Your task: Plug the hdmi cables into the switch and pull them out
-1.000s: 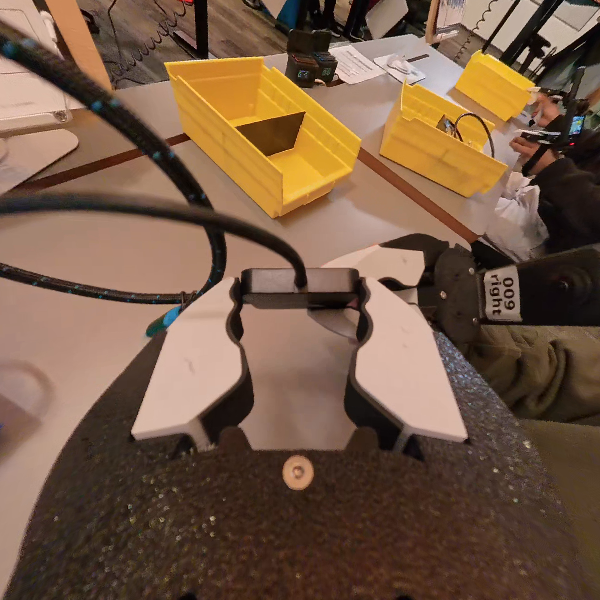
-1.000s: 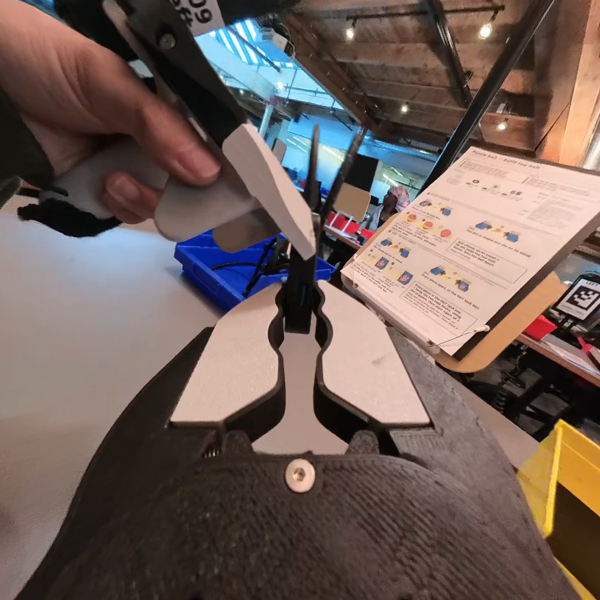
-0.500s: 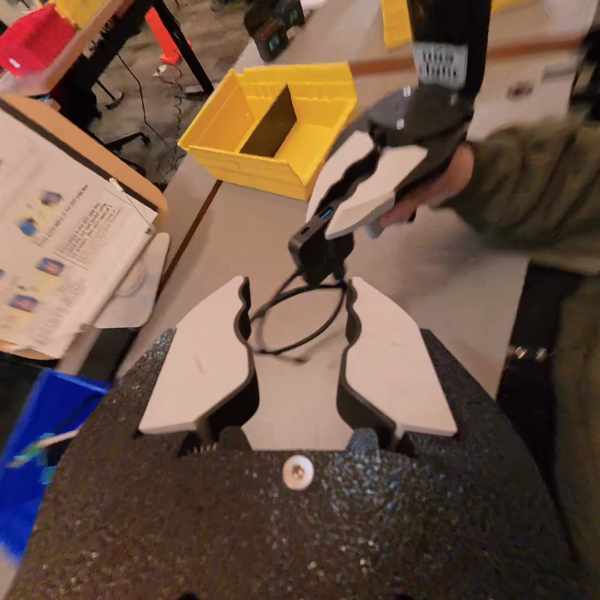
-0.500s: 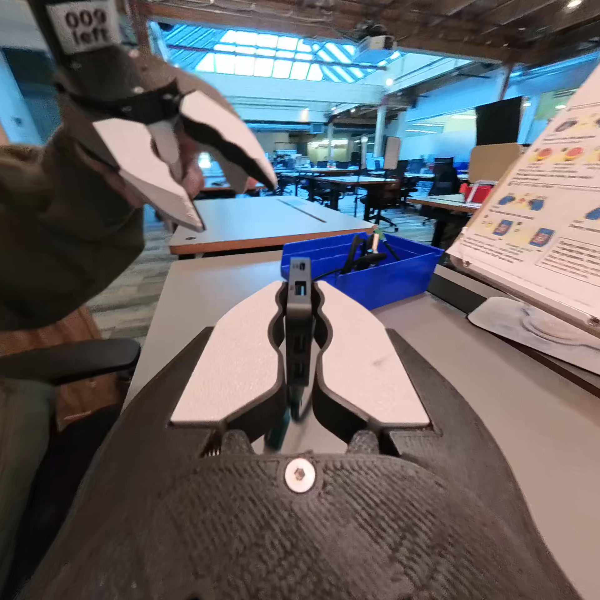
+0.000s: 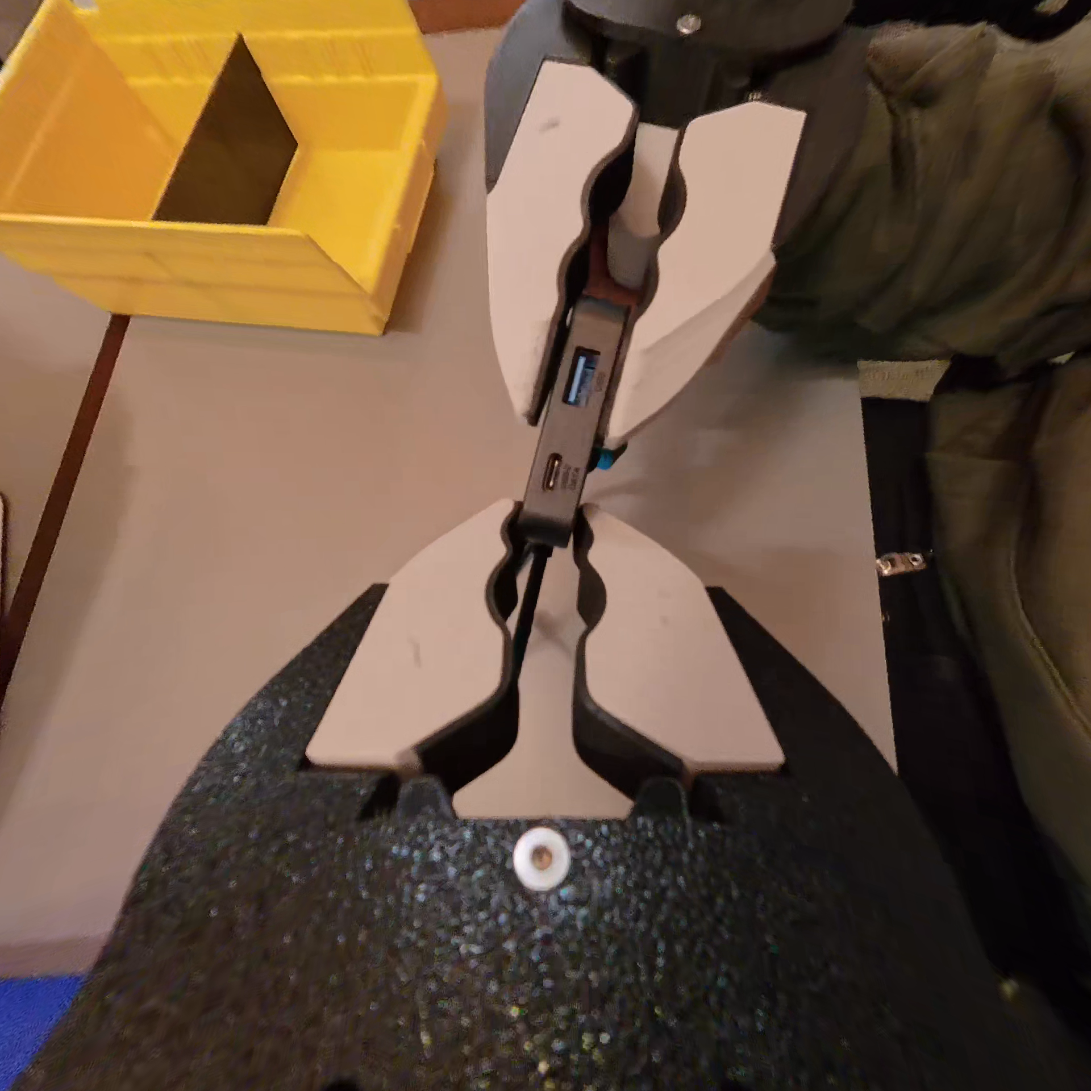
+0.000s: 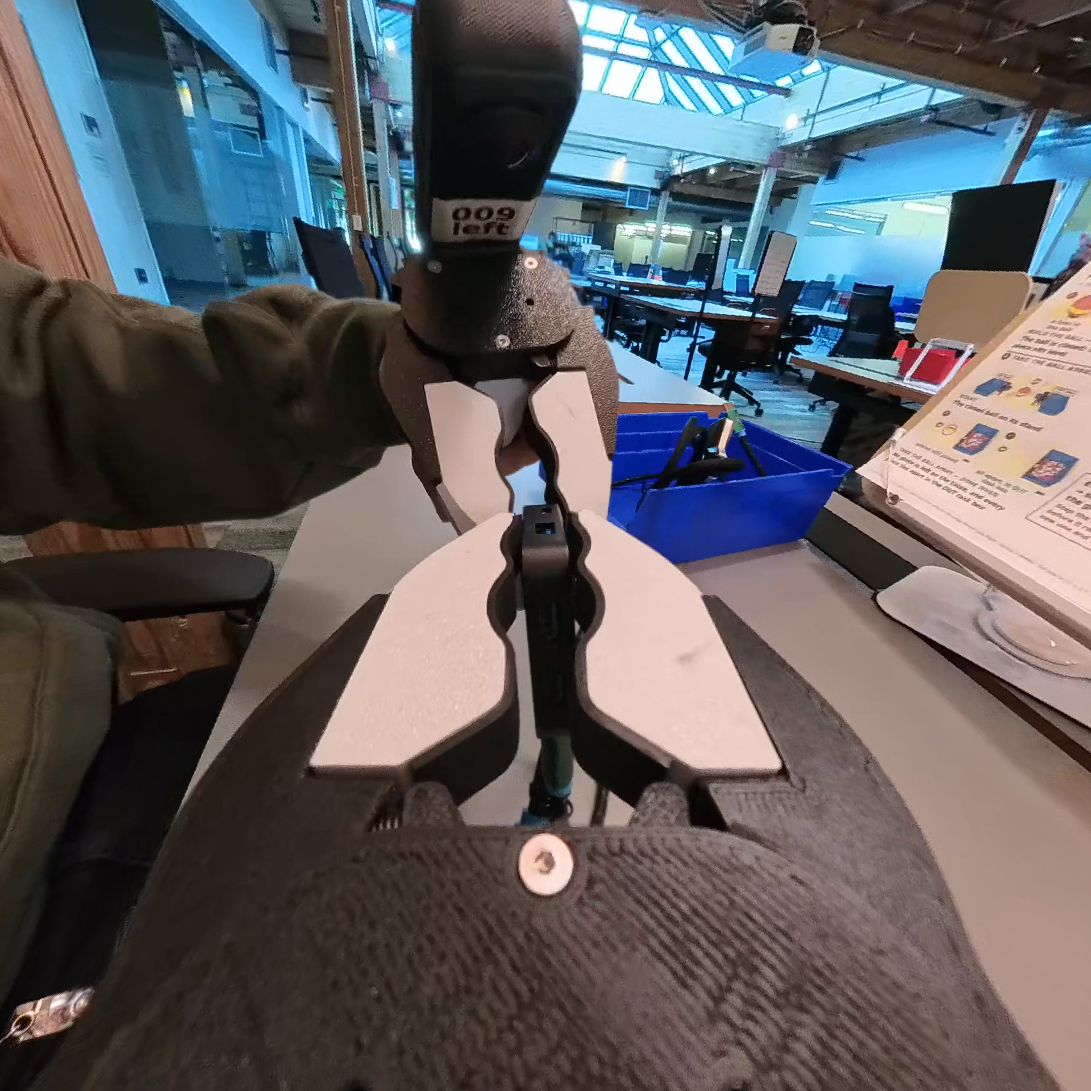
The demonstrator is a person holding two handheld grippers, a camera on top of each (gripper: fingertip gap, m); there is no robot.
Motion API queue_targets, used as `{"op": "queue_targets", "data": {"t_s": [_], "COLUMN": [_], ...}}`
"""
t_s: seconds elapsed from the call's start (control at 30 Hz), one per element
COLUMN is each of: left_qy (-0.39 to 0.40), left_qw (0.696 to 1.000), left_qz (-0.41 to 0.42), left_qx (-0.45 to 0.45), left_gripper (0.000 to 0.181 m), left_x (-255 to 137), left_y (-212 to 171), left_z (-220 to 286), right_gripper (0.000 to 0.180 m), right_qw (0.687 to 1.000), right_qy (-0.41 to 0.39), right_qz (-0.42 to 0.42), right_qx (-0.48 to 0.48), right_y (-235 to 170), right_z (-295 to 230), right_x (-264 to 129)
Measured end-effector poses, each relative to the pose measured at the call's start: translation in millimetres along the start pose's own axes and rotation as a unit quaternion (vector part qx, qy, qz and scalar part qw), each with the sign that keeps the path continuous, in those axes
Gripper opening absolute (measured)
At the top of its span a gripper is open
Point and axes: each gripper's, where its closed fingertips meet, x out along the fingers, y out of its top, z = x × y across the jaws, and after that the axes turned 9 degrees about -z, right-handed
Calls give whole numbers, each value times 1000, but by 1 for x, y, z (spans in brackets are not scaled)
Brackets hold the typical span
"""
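The switch is a slim black box with ports along its edge, held in the air over the grey table. My right gripper is shut on its body. My left gripper faces it from the opposite side, its fingertips shut on the switch's other end. A thin black cable runs from that end back between my left fingers. A dark cable with teal marks hangs from the end inside my right gripper. The left gripper also shows in the right wrist view.
A yellow bin with a black divider stands at the far left of the table. A blue bin holding cables stands behind the grippers. An instruction board on a stand is on the right. A chair armrest is at the table's left edge.
A second ago my left gripper held the switch while the right closed on it. The left then let go and swung round, and now it has shut on the switch's free end.
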Motion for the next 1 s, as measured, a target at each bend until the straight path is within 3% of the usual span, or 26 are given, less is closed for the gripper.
{"op": "queue_targets", "data": {"t_s": [0.03, 0.13, 0.2, 0.4, 0.6, 0.8, 0.9, 1.0], "left_qy": [5, 25, 29, -68, -124, -145, -167, -179], "left_qw": [1000, 994, 976, 875, 786, 727, 713, 725], "left_qz": [14, 61, 125, 271, 346, 386, 397, 371], "left_qx": [-7, -87, -175, -395, -497, -549, -554, -552], "left_gripper": [14, 13, 14, 14, 13, 14, 13, 13], "left_x": [0, -9, -24, -40, -26, -22, -22, -9], "left_y": [2, 9, 16, 22, 5, -14, -14, -12], "left_z": [-2, -18, -32, -36, -32, -40, -37, -27], "right_gripper": [17, 39, 38, 29, 43, 59, 61, 60], "right_qw": [1000, 990, 985, 948, 943, 946, 949, 959], "right_qy": [-13, -133, -156, -285, -269, -214, -216, -199], "right_qz": [0, 18, -23, 5, -15, -50, -45, -17], "right_qx": [-1, -45, -69, -145, -195, -237, -226, -201], "right_y": [0, 8, 1, 6, -11, -21, -27, -29], "right_z": [4, 31, 36, 61, 58, 46, 51, 49], "right_x": [-2, -20, -23, -28, -20, -20, -22, -15]}}
